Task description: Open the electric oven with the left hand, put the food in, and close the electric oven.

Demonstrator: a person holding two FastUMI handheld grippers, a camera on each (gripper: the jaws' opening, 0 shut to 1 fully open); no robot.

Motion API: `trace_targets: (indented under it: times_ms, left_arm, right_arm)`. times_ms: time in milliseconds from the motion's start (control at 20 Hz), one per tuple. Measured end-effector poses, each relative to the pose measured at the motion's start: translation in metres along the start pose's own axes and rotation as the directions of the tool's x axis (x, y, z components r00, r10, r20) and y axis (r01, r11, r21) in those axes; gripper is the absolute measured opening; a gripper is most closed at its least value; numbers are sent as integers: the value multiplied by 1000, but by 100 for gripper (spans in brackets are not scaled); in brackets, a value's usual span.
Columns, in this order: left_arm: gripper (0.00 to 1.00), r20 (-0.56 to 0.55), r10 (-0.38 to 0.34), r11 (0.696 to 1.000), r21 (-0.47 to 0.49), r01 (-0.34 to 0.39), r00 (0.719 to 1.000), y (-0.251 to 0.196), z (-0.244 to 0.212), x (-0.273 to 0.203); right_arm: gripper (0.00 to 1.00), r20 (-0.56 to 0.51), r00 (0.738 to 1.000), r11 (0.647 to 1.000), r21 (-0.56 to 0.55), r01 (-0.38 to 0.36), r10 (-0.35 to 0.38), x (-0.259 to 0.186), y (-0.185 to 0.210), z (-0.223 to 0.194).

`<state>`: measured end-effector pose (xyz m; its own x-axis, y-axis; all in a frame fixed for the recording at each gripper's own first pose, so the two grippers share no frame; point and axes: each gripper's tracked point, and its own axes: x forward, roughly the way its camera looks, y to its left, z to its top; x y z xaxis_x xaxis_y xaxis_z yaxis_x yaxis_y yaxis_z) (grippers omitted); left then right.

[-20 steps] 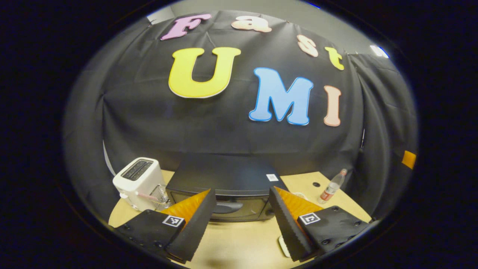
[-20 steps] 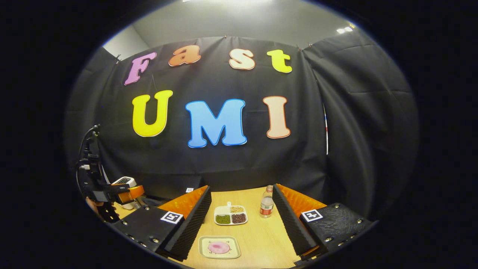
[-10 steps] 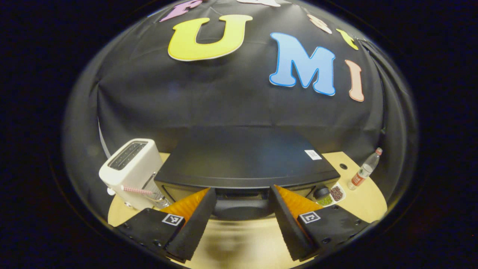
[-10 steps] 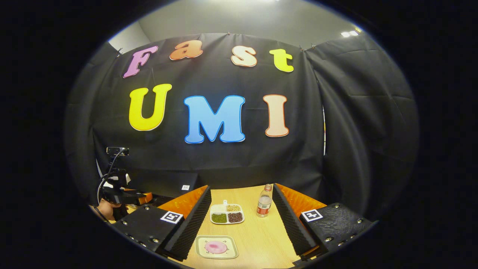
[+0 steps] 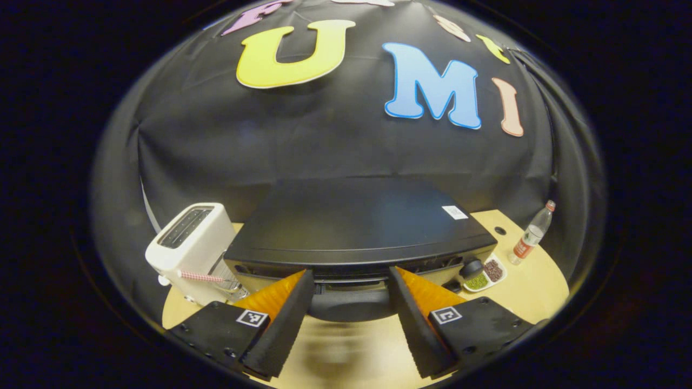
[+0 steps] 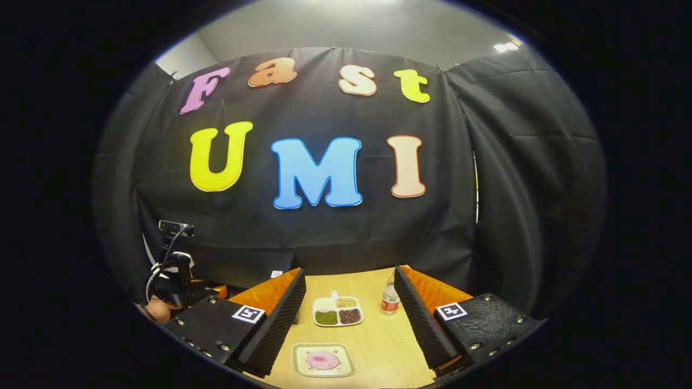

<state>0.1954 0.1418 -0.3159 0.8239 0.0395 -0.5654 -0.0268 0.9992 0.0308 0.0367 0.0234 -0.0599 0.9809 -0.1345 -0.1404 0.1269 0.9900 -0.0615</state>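
Right now the left gripper (image 5: 350, 319) is spreading wide around the oven (image 5: 357, 232) door's handle (image 5: 350, 304), whose length is running crosswise between the fingers. Meanwhile the right gripper (image 6: 350, 319) is hanging open above the food plate (image 6: 323, 360).

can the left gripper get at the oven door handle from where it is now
Probably yes: the left gripper is open with the oven door's handle sitting right between its fingers, nothing in between.

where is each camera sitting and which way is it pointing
Left gripper view: rides the left gripper, low, facing the black oven and its door handle; own open fingers at bottom.
Right gripper view: rides the right gripper, facing the food plate on the table; own open fingers at bottom.
Shared: sectioned dish, bottle, oven.
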Motion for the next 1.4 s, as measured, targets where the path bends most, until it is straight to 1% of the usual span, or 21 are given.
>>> trace_targets:
  times_ms: [100,150,200,300,350,450,500,550,600,900,1050,1100,1150,1200,1250,1300,1350,1400]
  left_arm:
    - [98,-5,-3,1000,-12,3,1000,-2,-9,-10]
    - [94,-12,-4,1000,-16,3,1000,-2,-16,-15]
    - [98,-18,-5,1000,-28,4,1000,-2,-22,-20]
    - [94,-30,-5,999,-43,4,1000,-3,-35,-28]
    - [90,-35,-6,1000,-30,4,999,-4,-41,-33]
    - [97,-47,0,1000,17,1,999,-4,-55,-38]
    - [89,-50,3,999,33,-1,999,-5,-61,-41]
    - [90,-55,3,999,34,-1,998,-6,-66,-43]
    - [93,-61,1,1000,31,1,998,-7,-72,-46]
    - [94,-105,-25,999,42,29,994,-10,-113,-56]
    - [94,-169,-48,999,-2,49,984,-12,-144,-58]
    - [98,-187,-50,999,-14,48,981,-10,-152,-58]
    - [89,-185,-50,999,-29,45,981,-7,-153,-59]
    - [94,-167,-56,997,-56,47,984,-8,-147,-62]
    - [93,-127,-63,996,-78,53,990,-7,-132,-66]
    - [97,-87,-59,995,-80,52,995,-5,-116,-73]
    - [98,-44,-57,995,-80,53,997,-1,-99,-79]
    - [89,3,-53,995,-82,53,999,0,-79,-89]
  right_arm:
    - [100,7,1000,1000,-1,-12,12,-2,5,2]
    - [100,9,1000,1000,-1,-17,17,-2,6,2]
    - [99,10,1000,1000,-1,-22,22,-3,8,3]
    - [99,10,1000,1000,2,-29,29,-5,10,2]
    - [99,9,999,999,5,-34,34,-6,12,2]
    - [99,3,999,999,8,-38,38,-8,13,0]
    - [99,2,999,999,8,-39,39,-10,13,-1]
    - [99,-1,999,999,8,-38,38,-12,13,-2]
    - [99,-4,999,999,7,-39,39,-14,13,-3]
    - [99,-47,998,999,-8,-35,35,-21,9,-17]
    - [99,-80,996,999,-11,-34,34,-24,7,-25]
    - [99,-92,995,999,-10,-37,36,-24,7,-28]
    - [99,-103,994,999,-10,-38,37,-25,7,-30]
    - [99,-106,994,999,-8,-37,36,-25,5,-30]
    - [99,-110,993,999,-4,-42,42,-25,6,-31]
    - [99,-126,991,999,4,-52,52,-22,7,-34]
    - [99,-154,986,998,16,-63,64,-21,7,-42]
    - [99,-189,978,996,34,-79,84,-18,8,-50]
